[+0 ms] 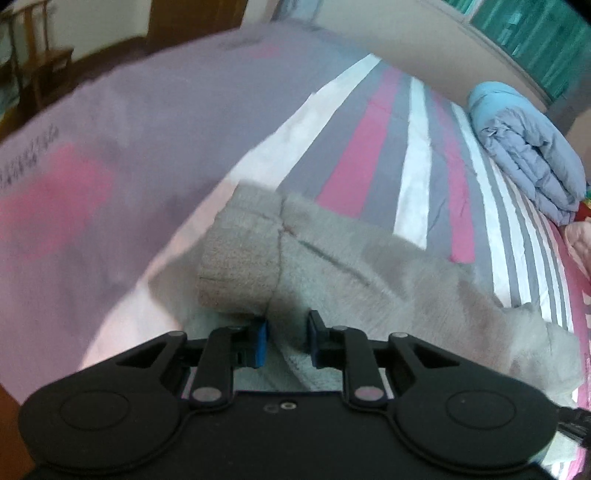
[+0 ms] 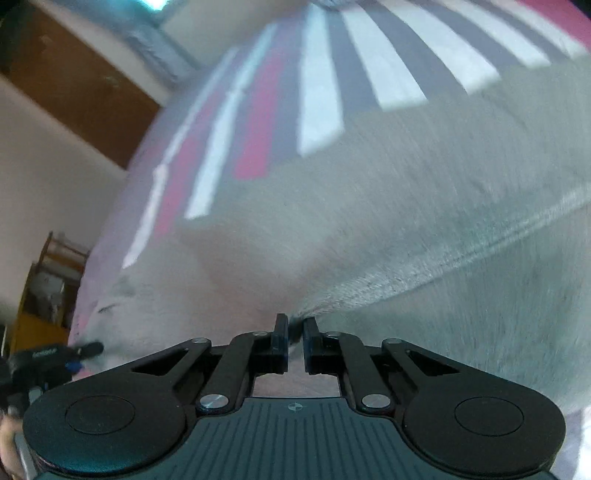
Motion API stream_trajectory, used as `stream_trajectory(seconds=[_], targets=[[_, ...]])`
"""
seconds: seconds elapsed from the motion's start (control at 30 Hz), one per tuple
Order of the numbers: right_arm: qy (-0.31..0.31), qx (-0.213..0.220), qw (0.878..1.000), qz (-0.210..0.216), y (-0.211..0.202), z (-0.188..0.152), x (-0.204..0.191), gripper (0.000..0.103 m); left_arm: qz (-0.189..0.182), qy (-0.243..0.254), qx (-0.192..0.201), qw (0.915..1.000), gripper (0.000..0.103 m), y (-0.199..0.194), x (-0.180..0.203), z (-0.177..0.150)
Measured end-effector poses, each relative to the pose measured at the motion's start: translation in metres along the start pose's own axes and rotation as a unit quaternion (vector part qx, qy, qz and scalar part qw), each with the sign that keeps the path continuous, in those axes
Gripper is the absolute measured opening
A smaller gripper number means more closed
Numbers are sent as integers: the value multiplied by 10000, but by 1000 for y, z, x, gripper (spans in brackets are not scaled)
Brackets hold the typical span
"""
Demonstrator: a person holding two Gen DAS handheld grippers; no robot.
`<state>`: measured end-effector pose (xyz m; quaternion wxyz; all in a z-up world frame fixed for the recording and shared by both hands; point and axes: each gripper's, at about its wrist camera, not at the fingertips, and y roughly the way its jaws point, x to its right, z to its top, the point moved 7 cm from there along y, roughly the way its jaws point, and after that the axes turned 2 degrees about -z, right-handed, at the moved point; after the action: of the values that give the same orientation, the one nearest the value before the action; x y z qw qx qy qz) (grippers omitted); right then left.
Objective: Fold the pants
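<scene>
Two views look forward from hand-held claws, both angled down at a bed.

The left claw is clenched on the pants — pale grey, fleecy fabric bunches up between its blue-padded fingers. Just ahead of the fingers lies a ribbed knit cuff, slightly lifted and folded, with a seam running away from it across the cloth.

The right claw is also clenched, its black fingers drawn nearly together and pinching a raised seam ridge of the same pants. This view is blurred. The fabric spreads broadly across the frame, filling most of the middle and right.

At the lower left edge of the right view, the tip of the left claw shows against the fabric, with part of a person's hand at the frame corner.

The pants lie on a bed sheet striped in white, grey and pink, with a plain lilac area on the left. A folded light blue quilt sits at the far right of the bed.

Around the bed — a pale wall, a dark wooden door, a wooden chair and green curtains at a window.
</scene>
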<state>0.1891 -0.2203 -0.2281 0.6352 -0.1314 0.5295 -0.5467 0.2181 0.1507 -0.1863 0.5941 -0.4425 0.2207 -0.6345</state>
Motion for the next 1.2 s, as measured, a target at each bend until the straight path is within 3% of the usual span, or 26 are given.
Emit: stream_trajectory(seconds=[0.13, 0.17, 0.23, 0.33, 0.4, 0.5, 0.53, 0.6, 0.63, 0.67, 0.73, 0.8, 0.87, 1.03, 1.2], targets=[[-100, 170, 9996, 222, -24, 4, -17, 7, -20, 150, 209, 9997, 12, -15, -4, 19], [-153, 156, 9993, 308, -27, 0, -24, 0, -58, 166, 188, 9997, 12, -16, -7, 20], [-281, 6, 9985, 463, -28, -16, -37, 0, -64, 181, 28, 9998, 12, -10, -15, 14], [-687, -218, 9969, 325, -11, -43, -47, 0, 167, 33, -315, 9994, 12, 11, -33, -13], [-423, -527, 9969, 413, 6, -50, -38, 0, 142, -189, -553, 9982, 12, 23, -43, -30], [167, -750, 9969, 181, 14, -43, -10, 3, 227, -5, -485, 9986, 15, 21, -39, -36], [398, -697, 9967, 148, 12, -36, 0, 11, 262, 52, -473, 9985, 14, 20, -37, -35], [703, -539, 9961, 11, 4, -23, 12, 58, 283, 68, -478, 9984, 14, 20, -34, -34], [761, -409, 9962, -61, 1, -15, 16, 98, 277, 58, -489, 9984, 14, 20, -35, -33], [741, -308, 9966, -166, -1, -10, 18, 103, 267, 51, -499, 9984, 15, 20, -35, -33], [659, -235, 9969, -364, 1, -2, 20, 101, 237, 47, -497, 9985, 15, 18, -36, -34], [664, -195, 9965, -458, 11, 2, 19, 85, 215, 26, -491, 9986, 15, 18, -37, -34], [720, -381, 9954, -502, 24, 1, 18, 23, 204, 10, -492, 9986, 15, 17, -38, -33], [1014, -265, 9935, -445, 27, -4, 28, 9, 206, -55, -447, 9988, 15, 16, -38, -30], [-421, 569, 9970, -327, -22, 1, -16, 6, 318, 413, 112, 9986, 13, -5, -23, -8]])
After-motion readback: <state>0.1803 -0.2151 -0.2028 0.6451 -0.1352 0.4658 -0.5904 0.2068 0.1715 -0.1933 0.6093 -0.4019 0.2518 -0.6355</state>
